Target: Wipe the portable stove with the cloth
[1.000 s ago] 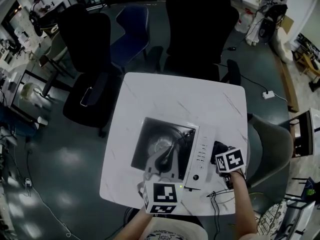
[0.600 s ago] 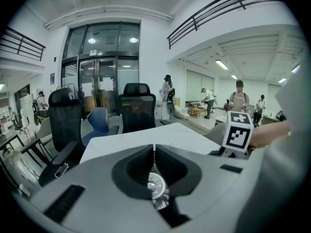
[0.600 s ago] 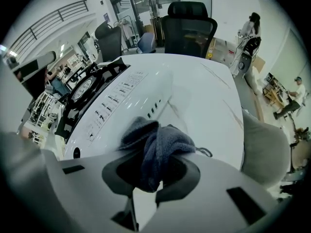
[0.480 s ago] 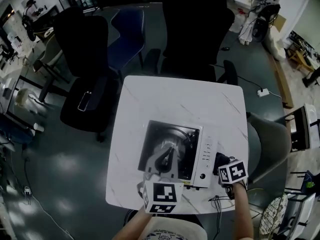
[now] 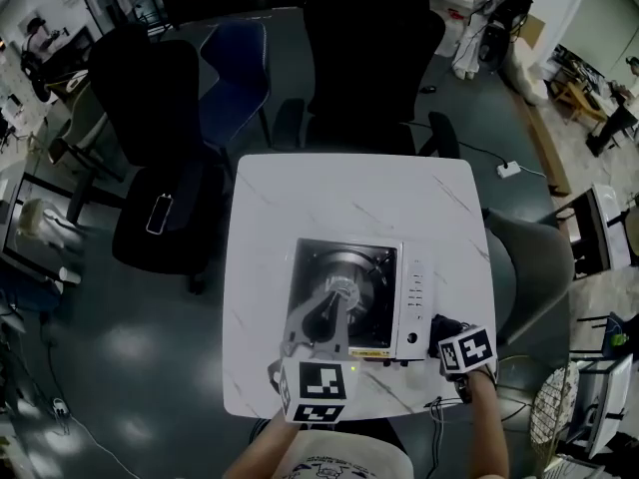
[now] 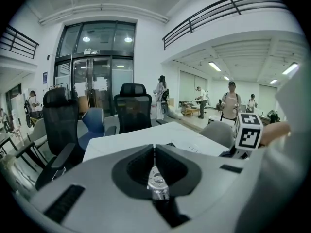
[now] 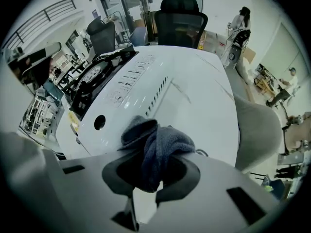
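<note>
The portable stove (image 5: 351, 297), white with a round burner, sits on the white marbled table (image 5: 349, 198). My left gripper (image 5: 337, 292) reaches over its burner from the near side; in the left gripper view the left gripper (image 6: 154, 152) is shut, jaws meeting in a line. My right gripper (image 5: 441, 332) hovers at the stove's near right corner, shut on a dark grey cloth (image 7: 155, 147). The bunched cloth hangs just beside the stove's white control panel (image 7: 124, 93), near a round hole in it. I cannot tell whether it touches.
Black office chairs (image 5: 369, 58) and a blue chair (image 5: 235, 78) stand beyond the table's far edge. A grey chair (image 5: 529, 267) sits at the right. A thin cable (image 5: 439, 402) lies on the near right table edge. People stand far off in the hall.
My right gripper with the cloth has slid toward me along the stove's right side to its near corner. The left gripper stays over the burner. My head view has shifted.
</note>
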A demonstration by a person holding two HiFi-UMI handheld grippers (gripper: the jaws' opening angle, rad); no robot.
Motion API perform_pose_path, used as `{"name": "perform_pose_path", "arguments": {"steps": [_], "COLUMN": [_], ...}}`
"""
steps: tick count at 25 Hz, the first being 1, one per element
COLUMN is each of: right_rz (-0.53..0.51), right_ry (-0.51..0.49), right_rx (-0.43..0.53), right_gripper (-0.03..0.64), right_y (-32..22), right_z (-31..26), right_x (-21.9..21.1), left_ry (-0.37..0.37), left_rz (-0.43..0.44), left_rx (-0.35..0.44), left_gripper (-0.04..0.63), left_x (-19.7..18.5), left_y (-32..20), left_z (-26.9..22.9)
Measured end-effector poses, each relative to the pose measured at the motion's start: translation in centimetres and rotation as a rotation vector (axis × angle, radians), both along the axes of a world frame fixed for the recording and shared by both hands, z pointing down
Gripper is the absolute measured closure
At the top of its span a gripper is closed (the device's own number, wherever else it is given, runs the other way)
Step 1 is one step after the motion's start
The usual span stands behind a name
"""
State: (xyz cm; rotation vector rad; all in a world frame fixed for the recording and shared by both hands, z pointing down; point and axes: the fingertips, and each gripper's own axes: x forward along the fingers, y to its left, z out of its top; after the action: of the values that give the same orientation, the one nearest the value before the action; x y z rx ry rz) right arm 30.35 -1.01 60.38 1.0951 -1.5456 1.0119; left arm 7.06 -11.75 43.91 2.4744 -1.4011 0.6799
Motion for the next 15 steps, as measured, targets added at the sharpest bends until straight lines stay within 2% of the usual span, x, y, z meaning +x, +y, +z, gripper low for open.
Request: {"name": "perform_pose_path", "arguments": {"steps": [15], "right_rz": [0.175], "right_ry": [-0.007], "right_rx": [-0.002], "right_gripper": [0.543], "right_y": [5.5], "right_z": [-0.9], "right_x": [-1.5], "left_ry": [0.012], "left_rz": [0.060], "left_rx": [-0.002], "left_gripper": [0.573], "left_x": [-2.0], "left_y": [1.0], "left_z": [-0.2]}}
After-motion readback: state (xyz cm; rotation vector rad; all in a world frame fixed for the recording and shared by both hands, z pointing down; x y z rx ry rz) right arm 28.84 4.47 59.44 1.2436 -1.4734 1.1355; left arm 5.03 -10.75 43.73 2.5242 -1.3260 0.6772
